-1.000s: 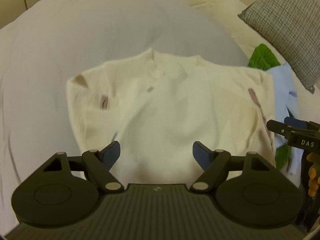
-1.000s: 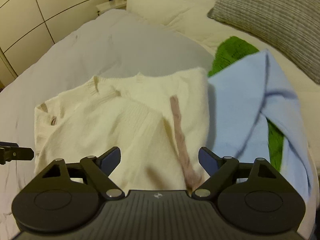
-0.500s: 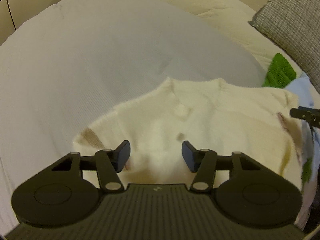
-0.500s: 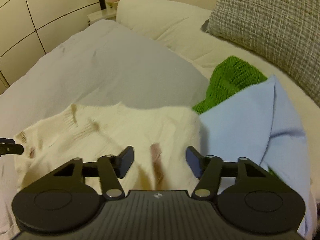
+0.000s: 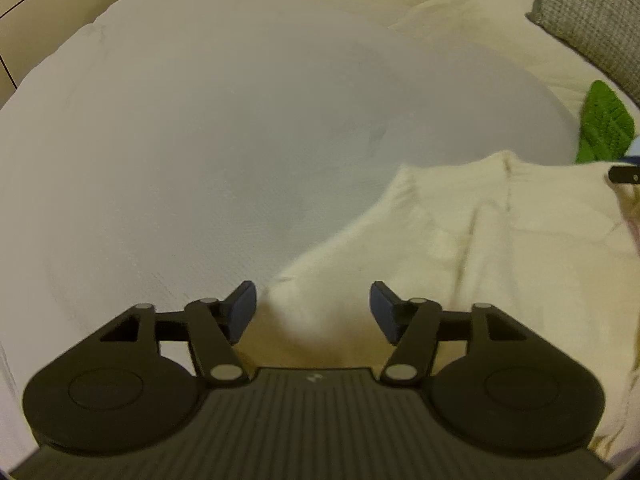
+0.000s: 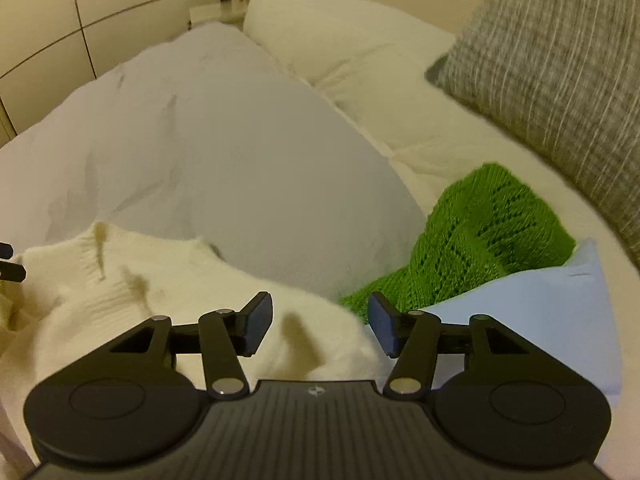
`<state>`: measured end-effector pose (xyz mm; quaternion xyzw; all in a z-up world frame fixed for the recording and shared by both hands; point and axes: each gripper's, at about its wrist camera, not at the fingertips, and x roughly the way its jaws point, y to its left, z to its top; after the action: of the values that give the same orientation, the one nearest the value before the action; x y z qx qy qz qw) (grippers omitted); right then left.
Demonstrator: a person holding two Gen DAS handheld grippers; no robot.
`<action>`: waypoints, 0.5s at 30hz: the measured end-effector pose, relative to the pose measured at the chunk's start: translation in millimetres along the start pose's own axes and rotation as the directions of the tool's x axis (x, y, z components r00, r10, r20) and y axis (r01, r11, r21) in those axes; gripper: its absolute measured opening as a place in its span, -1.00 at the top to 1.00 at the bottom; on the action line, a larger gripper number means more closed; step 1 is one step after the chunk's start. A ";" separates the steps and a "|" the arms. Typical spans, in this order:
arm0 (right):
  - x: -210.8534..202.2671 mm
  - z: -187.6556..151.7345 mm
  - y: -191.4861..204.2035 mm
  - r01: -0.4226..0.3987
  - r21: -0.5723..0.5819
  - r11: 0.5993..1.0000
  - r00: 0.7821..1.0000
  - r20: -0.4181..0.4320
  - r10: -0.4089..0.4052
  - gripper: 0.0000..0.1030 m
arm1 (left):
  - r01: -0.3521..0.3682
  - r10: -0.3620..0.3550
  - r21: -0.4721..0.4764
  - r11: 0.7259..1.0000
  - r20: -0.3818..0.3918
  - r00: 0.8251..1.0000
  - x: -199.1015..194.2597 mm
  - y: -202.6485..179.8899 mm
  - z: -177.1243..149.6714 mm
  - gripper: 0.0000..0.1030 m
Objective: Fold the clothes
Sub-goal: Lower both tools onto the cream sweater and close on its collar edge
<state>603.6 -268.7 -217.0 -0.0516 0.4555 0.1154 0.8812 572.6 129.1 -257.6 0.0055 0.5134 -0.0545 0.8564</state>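
Two grippers, left [image 5: 312,312] and right [image 6: 319,330], jaws wide, holding nothing, over near edge of cream sweater [image 5: 500,240] on bed [image 5: 200,140]. Step: grasping. Next: close on fabric.

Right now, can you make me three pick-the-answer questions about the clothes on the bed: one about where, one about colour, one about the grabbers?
1. Where does the green knit lie?
A. beside the light blue garment
B. on the grey pillow
C. under the white duvet

2. What colour is the sweater nearest both grippers?
A. red
B. cream
C. black

3. How do the left gripper and right gripper stand?
A. both shut
B. one shut
C. both open

Answers: 1 A, the green knit touches the blue cloth's edge. 2 B, its knit is cream with brownish marks. 3 C, a wide gap shows between each pair of fingers.
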 end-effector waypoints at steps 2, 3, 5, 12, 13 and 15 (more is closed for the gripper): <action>9.2 -1.9 -5.8 -0.045 0.024 0.999 0.999 -0.029 0.045 -0.12 | -0.004 0.004 0.005 1.000 -0.003 1.000 8.7 6.0 1.0 -0.25; 13.3 -3.1 -7.7 -0.062 0.035 0.997 0.997 -0.042 0.063 -0.12 | 0.000 0.000 0.010 1.000 -0.010 1.000 14.2 8.7 1.0 -0.25; 20.3 -5.6 -10.3 -0.089 0.058 0.994 0.994 -0.064 0.093 -0.12 | 0.034 -0.034 0.006 0.999 -0.036 0.999 25.6 11.5 0.1 -0.19; 23.4 -12.8 -14.7 -0.126 0.103 0.987 0.988 -0.071 0.134 0.39 | 0.054 -0.054 0.077 0.996 -0.007 0.999 19.8 -7.5 -16.4 0.64; 19.4 -13.6 -14.4 -0.135 0.111 0.985 0.988 -0.061 0.142 0.49 | 0.067 -0.067 0.072 0.995 0.007 0.998 13.6 -8.8 -19.2 0.65; 5.0 -12.8 -10.7 -0.144 0.099 0.985 0.989 -0.025 0.147 0.73 | 0.072 -0.077 0.093 0.993 0.052 0.996 -7.9 -14.9 -29.3 0.67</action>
<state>599.0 -280.7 -228.7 0.0225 0.4772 0.1563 0.8645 541.7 116.9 -263.8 0.0238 0.4863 -0.1097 0.8665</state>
